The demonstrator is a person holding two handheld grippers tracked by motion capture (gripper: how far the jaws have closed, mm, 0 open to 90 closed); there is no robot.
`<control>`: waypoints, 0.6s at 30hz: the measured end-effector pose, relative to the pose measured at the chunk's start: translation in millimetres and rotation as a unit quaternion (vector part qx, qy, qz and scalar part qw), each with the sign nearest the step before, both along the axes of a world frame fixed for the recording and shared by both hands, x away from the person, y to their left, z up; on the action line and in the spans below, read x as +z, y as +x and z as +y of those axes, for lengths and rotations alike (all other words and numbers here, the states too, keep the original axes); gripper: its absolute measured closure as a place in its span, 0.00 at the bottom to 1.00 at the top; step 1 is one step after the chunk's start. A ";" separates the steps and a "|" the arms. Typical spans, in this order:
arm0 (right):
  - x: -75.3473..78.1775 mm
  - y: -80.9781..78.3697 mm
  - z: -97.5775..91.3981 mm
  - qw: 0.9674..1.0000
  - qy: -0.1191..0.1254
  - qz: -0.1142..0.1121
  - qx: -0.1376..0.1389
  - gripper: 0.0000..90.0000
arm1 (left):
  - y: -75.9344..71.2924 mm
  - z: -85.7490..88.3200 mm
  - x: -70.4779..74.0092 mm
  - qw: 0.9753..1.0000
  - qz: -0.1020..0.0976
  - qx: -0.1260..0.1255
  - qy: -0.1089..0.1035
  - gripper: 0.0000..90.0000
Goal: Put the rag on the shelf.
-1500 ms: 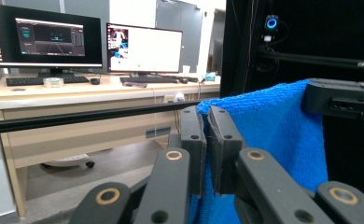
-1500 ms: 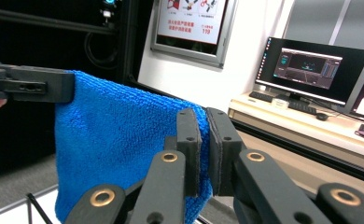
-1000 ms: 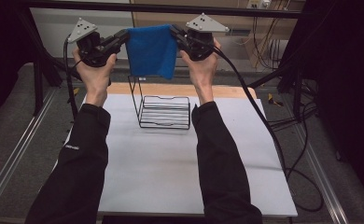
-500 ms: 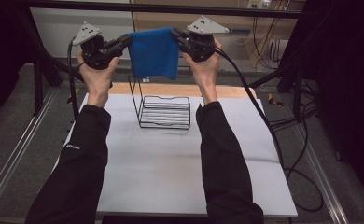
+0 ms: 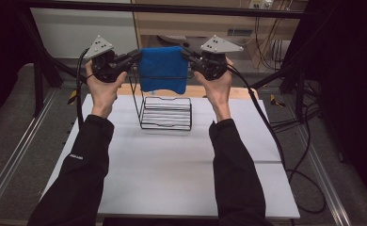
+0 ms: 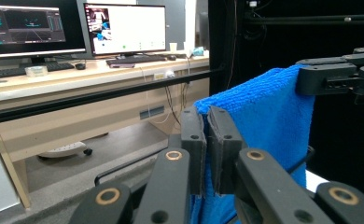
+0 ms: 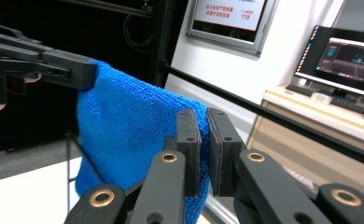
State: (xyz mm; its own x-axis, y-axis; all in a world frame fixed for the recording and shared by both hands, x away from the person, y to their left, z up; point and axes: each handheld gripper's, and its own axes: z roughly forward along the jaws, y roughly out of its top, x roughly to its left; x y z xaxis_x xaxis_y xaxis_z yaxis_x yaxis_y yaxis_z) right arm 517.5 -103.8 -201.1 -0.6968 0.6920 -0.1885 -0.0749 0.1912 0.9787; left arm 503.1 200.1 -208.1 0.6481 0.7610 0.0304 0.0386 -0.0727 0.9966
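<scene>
A blue cloth (image 5: pixel 163 68) hangs stretched between my two grippers, held by its top corners above the black wire rack (image 5: pixel 165 113) on the white table (image 5: pixel 172 160). My left gripper (image 5: pixel 137 55) is shut on the cloth's left corner, and its jaws (image 6: pixel 206 116) pinch the blue cloth (image 6: pixel 264 116). My right gripper (image 5: pixel 185 52) is shut on the right corner, its jaws (image 7: pixel 204 119) closed on the cloth (image 7: pixel 124 126). The cloth's lower part hangs at the level of the rack's top rail.
A wooden strip (image 5: pixel 228 92) runs behind the rack at the table's far edge. A black frame bar (image 5: pixel 172 9) crosses overhead. Cables (image 5: pixel 290 155) trail off the table's right side. A desk with monitors (image 6: pixel 124 28) stands beyond.
Both grippers have come down and slightly to the right with the cloth, so its lower edge now overlaps the rack's top rail.
</scene>
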 end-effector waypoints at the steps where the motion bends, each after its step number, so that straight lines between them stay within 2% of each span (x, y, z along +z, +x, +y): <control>1: -1.0 -2.7 0.1 1.000 0.000 0.004 0.003 0.94 | -1.8 1.0 -0.1 1.000 0.002 -0.003 -0.002 0.95; 3: -2.6 -8.1 1.0 1.000 0.000 0.010 0.005 0.94 | -5.2 2.6 -1.0 1.000 0.003 -0.005 -0.002 0.95; 5: -3.8 -15.2 1.5 1.000 0.014 0.019 0.014 0.94 | -7.6 4.7 -2.6 1.000 0.007 -0.009 -0.003 0.95; 10: -5.1 -20.8 1.1 0.999 0.018 0.029 0.019 0.94 | -12.9 8.5 -5.1 1.000 0.013 -0.020 -0.009 0.95; 14: -4.5 -23.7 0.6 0.999 0.018 0.030 0.023 0.94 | -17.2 10.1 -4.9 1.000 0.015 -0.027 -0.001 0.95; 18: -6.4 -28.4 1.8 0.999 0.008 0.035 0.026 0.94 | -19.4 11.8 -10.2 0.999 0.024 -0.028 0.007 0.94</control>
